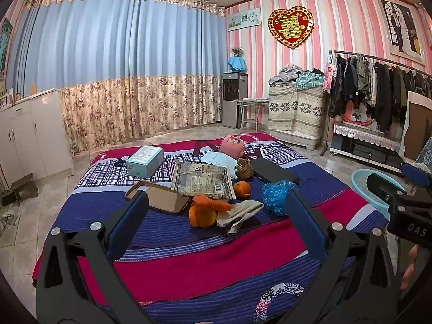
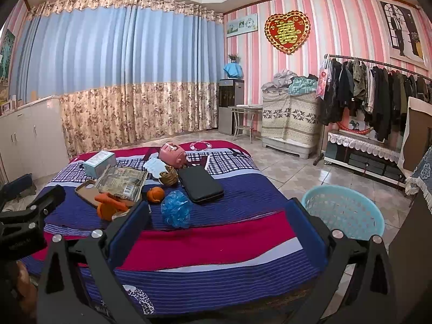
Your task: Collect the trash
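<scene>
From the left wrist view, the left claw (image 1: 214, 208) stands wide open and holds nothing; it hangs over the near part of the bed (image 1: 205, 264), tilted a little downward. Beyond its fingertips lies a cluster of things: a crumpled blue plastic bag (image 1: 275, 193), a flat snack wrapper (image 1: 202, 179), orange peel pieces (image 1: 201, 213), a small orange fruit (image 1: 241, 189), a pale cloth (image 1: 240, 212), a phone case (image 1: 162, 197), a teal box (image 1: 145, 160), and a black case (image 1: 272, 171). At the right edge a part of the light blue basket (image 1: 360, 182) shows, on the floor beside the bed.

From the right wrist view, the right claw (image 2: 217, 212) is also wide open and empty. The blue plastic bag (image 2: 175, 209) lies just beyond its left finger. The basket (image 2: 348, 213) is near its right finger, on the floor.

The trash is not yet collected, I think. The risk is in the mixture: trash lies touching things that are probably not trash. A grip on the wrapper may catch the phone case under its edge. The peel rests against the cloth, so both may be lifted together. The thin bag may slip from the pads, or fall beside the basket if it is released too early.
</scene>
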Demonstrator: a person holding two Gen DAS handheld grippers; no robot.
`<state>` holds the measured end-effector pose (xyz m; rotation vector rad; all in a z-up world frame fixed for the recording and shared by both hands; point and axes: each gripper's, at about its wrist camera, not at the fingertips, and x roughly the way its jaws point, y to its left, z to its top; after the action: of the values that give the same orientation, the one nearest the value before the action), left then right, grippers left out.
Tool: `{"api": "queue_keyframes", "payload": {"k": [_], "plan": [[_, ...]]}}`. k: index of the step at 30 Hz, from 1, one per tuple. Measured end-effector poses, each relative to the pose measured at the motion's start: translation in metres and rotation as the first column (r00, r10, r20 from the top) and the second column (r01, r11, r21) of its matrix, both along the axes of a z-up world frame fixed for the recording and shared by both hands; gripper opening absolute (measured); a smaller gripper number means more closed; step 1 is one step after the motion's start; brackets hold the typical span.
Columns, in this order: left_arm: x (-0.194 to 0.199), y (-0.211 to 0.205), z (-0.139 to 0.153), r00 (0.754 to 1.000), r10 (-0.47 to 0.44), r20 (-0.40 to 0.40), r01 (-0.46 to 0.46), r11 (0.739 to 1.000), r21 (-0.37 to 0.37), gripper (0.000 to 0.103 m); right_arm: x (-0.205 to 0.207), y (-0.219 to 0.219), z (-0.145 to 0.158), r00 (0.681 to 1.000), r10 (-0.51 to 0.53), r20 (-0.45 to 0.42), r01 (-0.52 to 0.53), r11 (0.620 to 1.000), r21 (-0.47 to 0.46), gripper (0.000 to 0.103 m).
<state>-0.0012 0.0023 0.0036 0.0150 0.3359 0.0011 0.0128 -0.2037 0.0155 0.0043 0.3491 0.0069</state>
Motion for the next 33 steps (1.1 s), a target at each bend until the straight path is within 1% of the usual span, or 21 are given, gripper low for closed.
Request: {"api": "queue_keyframes", "payload": {"k": [33], "plan": [[0.0001, 0.0040, -0.0006, 1.000, 0.004, -0.007, -0.004, 1.000, -0.013, 0.098, -0.0010, -0.0045, -0.0018, 1.000, -0.001, 0.003, 0.001, 1.000, 0.005, 0.099]]}}
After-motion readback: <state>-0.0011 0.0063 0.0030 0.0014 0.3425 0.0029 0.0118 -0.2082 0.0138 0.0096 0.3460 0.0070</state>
